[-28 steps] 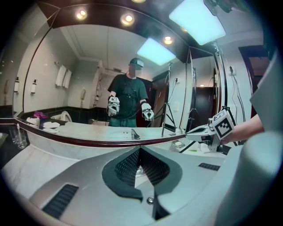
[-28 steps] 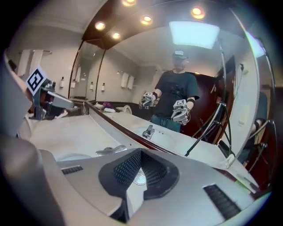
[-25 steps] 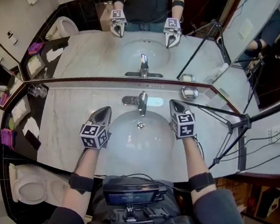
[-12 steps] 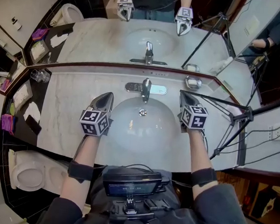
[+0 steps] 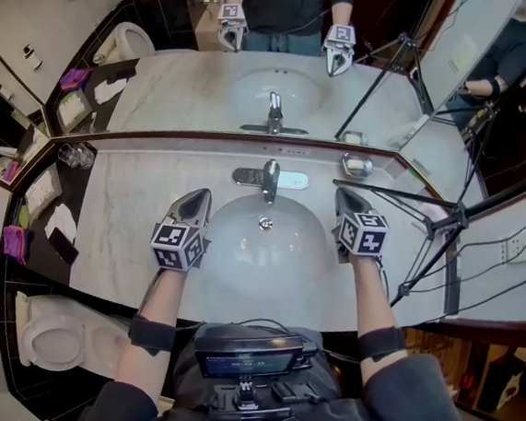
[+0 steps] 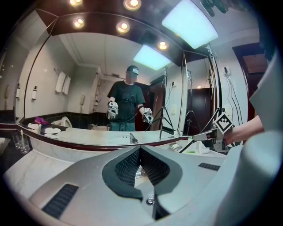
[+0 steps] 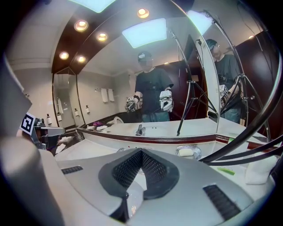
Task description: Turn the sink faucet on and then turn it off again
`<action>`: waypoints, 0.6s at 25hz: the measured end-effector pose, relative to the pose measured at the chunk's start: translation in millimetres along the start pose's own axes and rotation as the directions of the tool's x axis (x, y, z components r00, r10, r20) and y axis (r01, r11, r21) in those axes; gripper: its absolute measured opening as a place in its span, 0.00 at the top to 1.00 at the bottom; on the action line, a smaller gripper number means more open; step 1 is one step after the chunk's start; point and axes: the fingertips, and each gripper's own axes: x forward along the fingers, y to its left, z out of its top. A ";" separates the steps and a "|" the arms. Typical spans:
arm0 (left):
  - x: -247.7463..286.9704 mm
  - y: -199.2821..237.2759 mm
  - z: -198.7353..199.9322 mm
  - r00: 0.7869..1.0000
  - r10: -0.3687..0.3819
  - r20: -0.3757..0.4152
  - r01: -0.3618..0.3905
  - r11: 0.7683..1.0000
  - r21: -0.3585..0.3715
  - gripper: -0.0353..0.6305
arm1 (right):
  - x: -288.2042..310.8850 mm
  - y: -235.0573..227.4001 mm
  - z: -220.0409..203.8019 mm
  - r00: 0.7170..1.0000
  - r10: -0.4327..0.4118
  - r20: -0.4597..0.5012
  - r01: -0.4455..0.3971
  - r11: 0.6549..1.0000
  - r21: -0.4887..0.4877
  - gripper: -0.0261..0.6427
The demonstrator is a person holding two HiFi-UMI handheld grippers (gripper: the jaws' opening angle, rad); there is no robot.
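Standing at the back rim of the sink on the surface, the faucet lay ahead of and between both tongs, its spout running toward the person, with the left tongs and right tongs about equally near. Both tongs were pressed together and empty, as each gripper view confirmed. Only the head view showed this layout plainly; up close, the closed jaws largely screened the real faucet.

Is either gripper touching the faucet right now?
No, in the head view the left gripper and the right gripper sit at opposite sides of the sink, both clear of the faucet.
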 end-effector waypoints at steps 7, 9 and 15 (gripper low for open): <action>16.1 -10.8 -9.0 0.996 -0.072 -0.050 0.079 0.985 0.155 0.76 | 0.5 -3.2 -13.4 1.000 0.002 -0.028 -0.002 1.000 0.004 0.93; 26.0 -13.9 -16.6 0.991 -0.086 -0.098 0.107 0.965 0.239 0.67 | 0.6 -4.2 -17.5 0.999 -0.002 -0.037 0.002 1.000 0.002 0.93; 66.3 -33.8 -46.1 0.964 -0.135 -0.229 0.234 0.838 0.492 0.54 | 1.7 -13.4 -31.7 0.997 -0.020 -0.077 0.019 1.000 -0.012 0.93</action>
